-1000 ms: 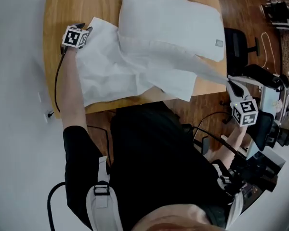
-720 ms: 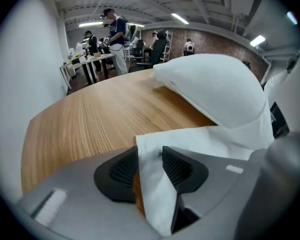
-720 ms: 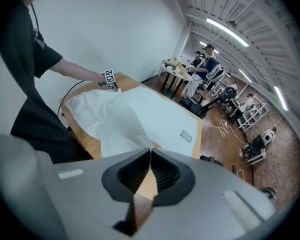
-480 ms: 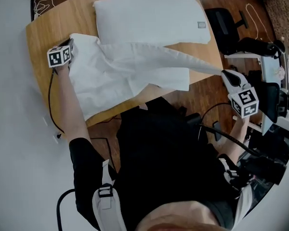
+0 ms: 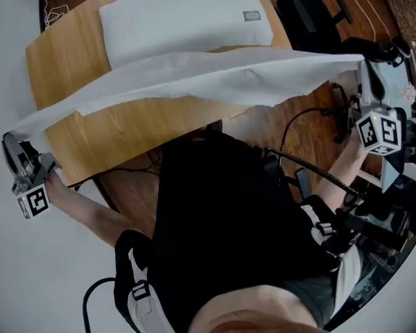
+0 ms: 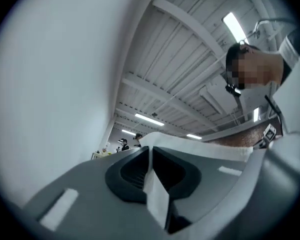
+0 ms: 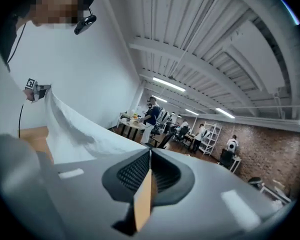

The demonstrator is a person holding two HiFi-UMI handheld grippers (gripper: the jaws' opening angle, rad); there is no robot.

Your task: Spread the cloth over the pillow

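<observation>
Now the left gripper (image 5: pixel 12 143), at lower left, is pinching one end of the cloth (image 5: pixel 215 76), its jaws having just been closing on it. The right gripper (image 5: pixel 366 71), at upper right, is clamping the other end, stretching the cloth across mid-frame below the pillow (image 5: pixel 184 16).

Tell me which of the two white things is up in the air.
The cloth, stretched into a long band clear of the wooden table. The pillow, the thicker white thing with a small tag, lies flat on that table.
</observation>
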